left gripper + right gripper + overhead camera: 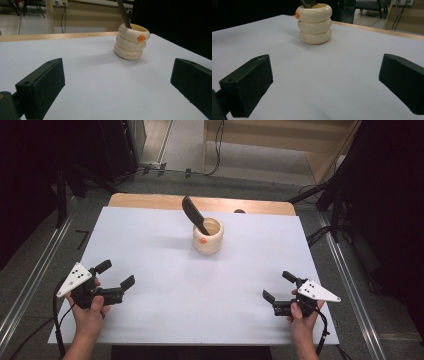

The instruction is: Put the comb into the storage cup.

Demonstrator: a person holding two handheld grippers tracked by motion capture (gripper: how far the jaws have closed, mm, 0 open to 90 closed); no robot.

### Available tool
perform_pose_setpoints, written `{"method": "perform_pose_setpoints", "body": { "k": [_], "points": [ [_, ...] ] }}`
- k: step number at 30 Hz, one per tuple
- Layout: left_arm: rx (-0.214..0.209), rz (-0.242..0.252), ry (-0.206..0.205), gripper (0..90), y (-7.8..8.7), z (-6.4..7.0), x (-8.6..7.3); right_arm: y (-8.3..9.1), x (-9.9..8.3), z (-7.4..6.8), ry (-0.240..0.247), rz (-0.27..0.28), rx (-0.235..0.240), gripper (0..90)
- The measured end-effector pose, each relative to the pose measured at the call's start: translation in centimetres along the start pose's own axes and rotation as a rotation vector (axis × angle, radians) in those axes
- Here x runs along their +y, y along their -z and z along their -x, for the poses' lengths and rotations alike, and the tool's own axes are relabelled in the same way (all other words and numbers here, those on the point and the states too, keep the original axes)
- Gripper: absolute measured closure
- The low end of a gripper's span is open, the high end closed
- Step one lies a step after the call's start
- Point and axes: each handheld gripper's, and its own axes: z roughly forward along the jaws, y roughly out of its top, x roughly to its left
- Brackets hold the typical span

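Cream ringed holder stands on counter, black tool inside; both grippers well apart from holder, jaws spread.

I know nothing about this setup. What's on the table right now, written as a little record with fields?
surface: white sheet over a wooden table
holder: cream ringed cup with an orange duck mark, standing upright toward the far middle
contents: black comb-like tool leaning out of the cup
left gripper: jaws open, held near the person's edge, touching nothing
right gripper: jaws open, also near that edge, apart from the cup
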Motion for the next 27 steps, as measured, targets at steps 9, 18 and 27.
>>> {"method": "perform_pose_setpoints", "body": {
  "k": [9, 18, 27],
  "points": [
    [0.011, -0.012, 0.009, 0.0, 0.8, -0.5, -1.0, 0.1, 0.0, 0.0, 0.002, 0.001, -0.005, 0.0],
    [0.028, -0.028, 0.015, 0.0, 1.8, -1.1, -1.9, 0.0, 0.0, 0.0, 0.001, 0.0, -0.005, 0.0],
    [0.042, -0.033, 0.028, 0.0, 2.9, -1.8, -2.5, 0.0, 0.0, -0.1, -0.001, -0.001, -0.005, 0.0]
  ]
}}
